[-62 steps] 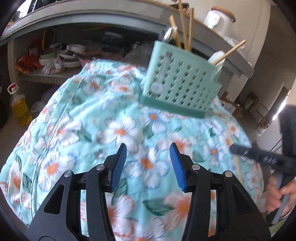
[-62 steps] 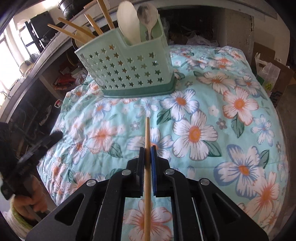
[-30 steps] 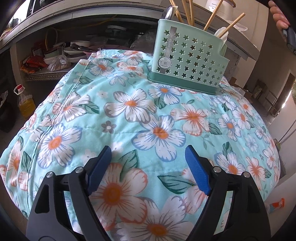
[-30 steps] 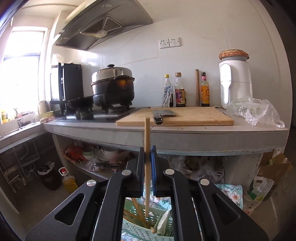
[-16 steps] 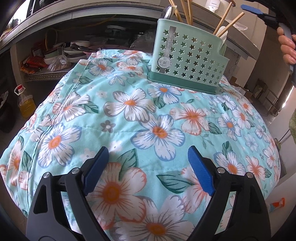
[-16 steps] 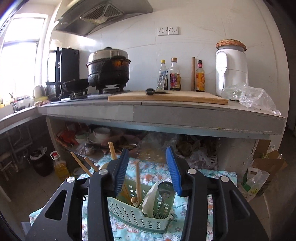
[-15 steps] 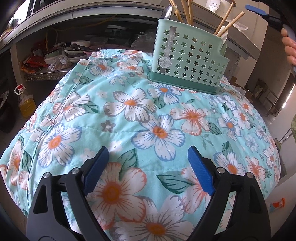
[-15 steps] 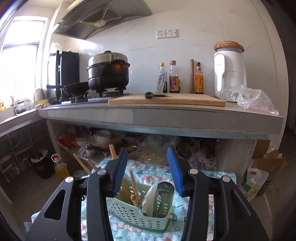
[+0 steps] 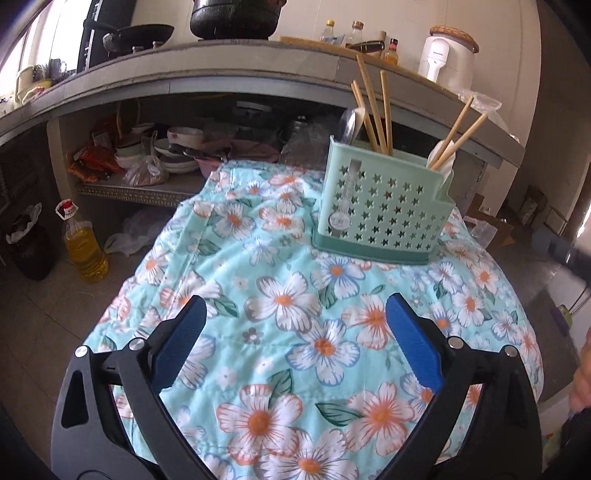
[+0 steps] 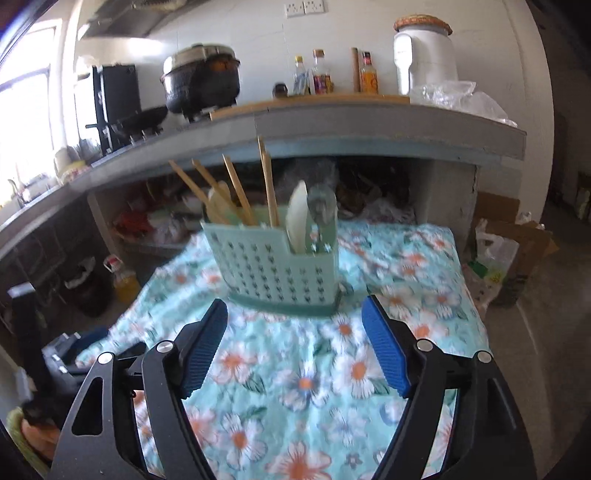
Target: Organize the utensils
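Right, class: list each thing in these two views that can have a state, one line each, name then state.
left gripper: open, nothing between its pads, jaws just opened wider.
right gripper: open, empty, jaws just opened.
utensil caddy: upright on the floral cloth, holding utensils.
chopsticks: standing in the caddy, leaning.
metal spoon: standing in the caddy's smaller compartment.
oil bottle: upright on the floor, capped.

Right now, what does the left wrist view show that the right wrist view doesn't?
Only the left wrist view shows the open left gripper, the caddy's label side, and a hand at the right edge. Only the right wrist view shows the open, empty right gripper and the wall sockets. Both show the caddy, chopsticks, floral cloth and counter.
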`<move>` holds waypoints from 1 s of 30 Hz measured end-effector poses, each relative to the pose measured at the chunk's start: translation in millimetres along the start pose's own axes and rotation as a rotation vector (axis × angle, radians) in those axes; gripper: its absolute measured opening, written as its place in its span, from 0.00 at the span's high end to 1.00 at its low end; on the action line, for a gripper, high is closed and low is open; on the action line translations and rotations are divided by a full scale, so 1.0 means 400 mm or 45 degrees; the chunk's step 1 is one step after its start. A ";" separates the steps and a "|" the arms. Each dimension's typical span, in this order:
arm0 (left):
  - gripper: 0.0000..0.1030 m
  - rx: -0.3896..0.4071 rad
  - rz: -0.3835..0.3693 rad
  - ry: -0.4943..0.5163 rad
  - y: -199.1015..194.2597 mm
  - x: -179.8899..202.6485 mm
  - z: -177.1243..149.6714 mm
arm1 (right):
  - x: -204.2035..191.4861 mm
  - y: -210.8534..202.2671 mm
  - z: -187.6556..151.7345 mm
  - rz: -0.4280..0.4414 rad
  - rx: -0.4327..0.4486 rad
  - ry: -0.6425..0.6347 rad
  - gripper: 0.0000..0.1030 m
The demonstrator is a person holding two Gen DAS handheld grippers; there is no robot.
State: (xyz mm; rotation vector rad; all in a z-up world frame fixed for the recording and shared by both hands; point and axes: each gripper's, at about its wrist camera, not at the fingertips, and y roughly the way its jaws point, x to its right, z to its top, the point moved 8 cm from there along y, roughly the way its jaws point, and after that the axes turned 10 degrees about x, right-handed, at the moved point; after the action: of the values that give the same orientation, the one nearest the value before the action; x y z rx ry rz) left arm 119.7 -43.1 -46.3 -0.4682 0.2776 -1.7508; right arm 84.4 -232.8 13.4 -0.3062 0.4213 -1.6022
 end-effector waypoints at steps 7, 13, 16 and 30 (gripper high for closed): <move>0.08 0.065 0.127 0.050 -0.023 0.006 0.090 | 0.003 0.016 -0.044 -0.165 -0.054 -0.063 0.15; 0.08 0.070 0.249 0.081 -0.033 0.002 0.130 | 0.032 0.015 -0.028 -0.260 -0.044 -0.054 0.12; 0.08 0.069 0.266 0.063 -0.039 -0.003 0.139 | 0.045 0.013 -0.026 -0.289 -0.045 -0.040 0.12; 0.08 0.081 0.339 0.089 -0.049 -0.020 0.148 | 0.034 0.023 -0.034 -0.279 -0.076 -0.035 0.11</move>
State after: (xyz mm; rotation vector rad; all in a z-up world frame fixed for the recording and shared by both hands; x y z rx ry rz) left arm 131.0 -27.0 13.5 -0.3091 0.3182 -1.5125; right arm 85.6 -245.5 -3.4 -0.4310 0.4260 -1.7989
